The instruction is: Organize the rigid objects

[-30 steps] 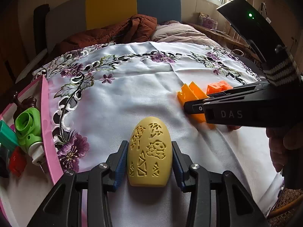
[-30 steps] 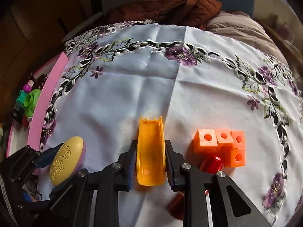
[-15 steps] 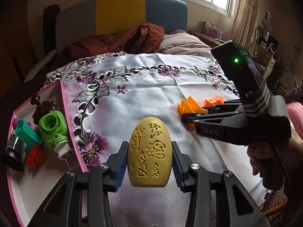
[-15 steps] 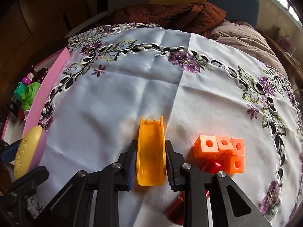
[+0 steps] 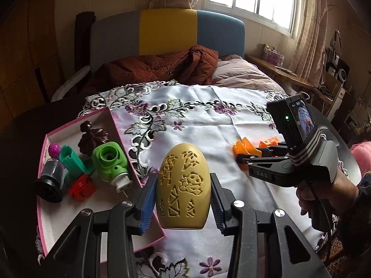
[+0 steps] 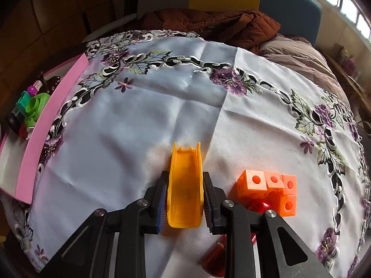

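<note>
My left gripper (image 5: 183, 199) is shut on a yellow egg-shaped piece (image 5: 184, 185) with cut-out patterns, held up above the white embroidered cloth, just right of the pink box (image 5: 120, 136). The box holds a green toy (image 5: 110, 162), a teal piece (image 5: 70, 163), a red piece (image 5: 81, 187), a dark brown carved piece (image 5: 92, 135) and a black cylinder (image 5: 49, 181). My right gripper (image 6: 185, 198) is shut on an orange slide-shaped piece (image 6: 185, 185) that rests on the cloth. Beside it lie joined orange cubes (image 6: 270, 190) and a red translucent piece (image 6: 260, 207).
The cloth (image 6: 143, 120) covers a round dark table. Behind it is a bed with a brown jacket (image 5: 162, 67) and a grey, yellow and blue headboard (image 5: 167, 30). A person's hand (image 5: 324, 194) grips the right tool. The pink box's wall (image 6: 44, 129) runs along the left.
The left gripper has risen and drawn back with the yellow egg, so the pink box and the room have come into view. The right gripper has stayed on the orange slide.
</note>
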`<state>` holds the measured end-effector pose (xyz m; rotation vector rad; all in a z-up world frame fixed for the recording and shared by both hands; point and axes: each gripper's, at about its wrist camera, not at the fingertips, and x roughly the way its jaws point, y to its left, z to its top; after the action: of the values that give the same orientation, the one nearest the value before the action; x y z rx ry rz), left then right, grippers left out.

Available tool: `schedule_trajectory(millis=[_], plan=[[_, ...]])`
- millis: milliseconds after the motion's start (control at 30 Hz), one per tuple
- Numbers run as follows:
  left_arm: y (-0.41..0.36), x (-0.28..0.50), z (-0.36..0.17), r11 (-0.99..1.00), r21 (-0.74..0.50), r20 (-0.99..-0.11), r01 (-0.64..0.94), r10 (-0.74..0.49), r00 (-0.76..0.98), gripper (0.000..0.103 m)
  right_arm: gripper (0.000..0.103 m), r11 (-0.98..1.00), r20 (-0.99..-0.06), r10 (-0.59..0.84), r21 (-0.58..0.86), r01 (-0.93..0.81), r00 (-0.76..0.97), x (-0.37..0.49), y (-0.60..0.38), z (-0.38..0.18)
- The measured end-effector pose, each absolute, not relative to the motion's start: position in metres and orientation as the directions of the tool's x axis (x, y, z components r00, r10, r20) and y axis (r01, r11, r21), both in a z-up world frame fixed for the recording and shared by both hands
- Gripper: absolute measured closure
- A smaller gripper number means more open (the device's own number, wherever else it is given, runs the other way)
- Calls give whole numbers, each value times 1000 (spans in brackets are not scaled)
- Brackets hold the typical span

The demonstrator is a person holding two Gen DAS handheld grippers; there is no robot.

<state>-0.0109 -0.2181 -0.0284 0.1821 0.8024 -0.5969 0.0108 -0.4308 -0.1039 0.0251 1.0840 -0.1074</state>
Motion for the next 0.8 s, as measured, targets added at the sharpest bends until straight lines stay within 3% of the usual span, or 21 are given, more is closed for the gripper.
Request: schedule_trajectory(millis=[800], plan=[[-87, 25, -43, 951, -152, -768, 271, -286, 573, 60, 76, 992, -874, -121, -92, 83, 471, 10, -425, -103]])
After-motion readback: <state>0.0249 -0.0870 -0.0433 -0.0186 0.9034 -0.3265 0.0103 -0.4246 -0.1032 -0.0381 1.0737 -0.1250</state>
